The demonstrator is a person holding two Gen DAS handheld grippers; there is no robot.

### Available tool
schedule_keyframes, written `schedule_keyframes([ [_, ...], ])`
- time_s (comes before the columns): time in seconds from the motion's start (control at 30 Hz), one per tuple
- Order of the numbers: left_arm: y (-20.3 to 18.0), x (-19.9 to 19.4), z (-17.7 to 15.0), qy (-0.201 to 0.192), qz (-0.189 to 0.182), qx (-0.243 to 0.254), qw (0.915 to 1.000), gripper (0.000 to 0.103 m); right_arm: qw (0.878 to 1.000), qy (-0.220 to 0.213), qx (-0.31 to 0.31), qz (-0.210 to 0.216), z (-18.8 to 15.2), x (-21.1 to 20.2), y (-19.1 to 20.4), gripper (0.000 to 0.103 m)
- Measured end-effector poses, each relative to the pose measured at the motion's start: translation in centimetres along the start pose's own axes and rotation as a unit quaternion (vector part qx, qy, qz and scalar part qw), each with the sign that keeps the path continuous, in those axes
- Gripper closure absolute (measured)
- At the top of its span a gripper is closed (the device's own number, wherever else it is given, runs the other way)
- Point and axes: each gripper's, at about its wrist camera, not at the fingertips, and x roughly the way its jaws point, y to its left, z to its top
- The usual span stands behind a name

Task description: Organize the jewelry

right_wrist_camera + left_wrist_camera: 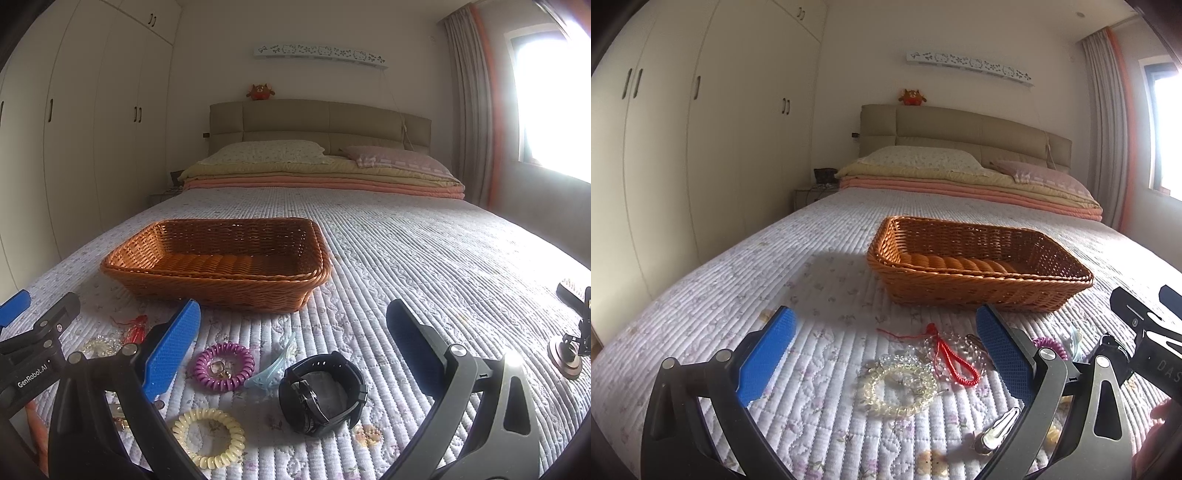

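Left wrist view: quilted bed (849,229) bears wicker basket (975,291), both tongs (886,354) (295,350) apart

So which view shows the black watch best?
The right wrist view: the black watch lies whole and unobstructed on the bedspread between the open right gripper fingers, beside a blue hair claw. The left wrist view does not show it at all.

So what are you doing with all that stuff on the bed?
Someone holds a gripper in each hand over jewelry spread on the bed. Both the left gripper and the right gripper are open and hold nothing. A bead bracelet and red cord lie under the left one; a watch and purple hair tie lie under the right. The basket looks empty.
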Motion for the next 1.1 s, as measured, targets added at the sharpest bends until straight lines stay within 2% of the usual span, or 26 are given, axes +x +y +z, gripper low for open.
schedule_keyframes([
  [1.1,0.38,0.31,-0.01,0.003,-0.005,-0.004,1.0,0.008,1.0,-0.001,-0.002,0.001,-0.08,-0.09,0.05,0.006],
])
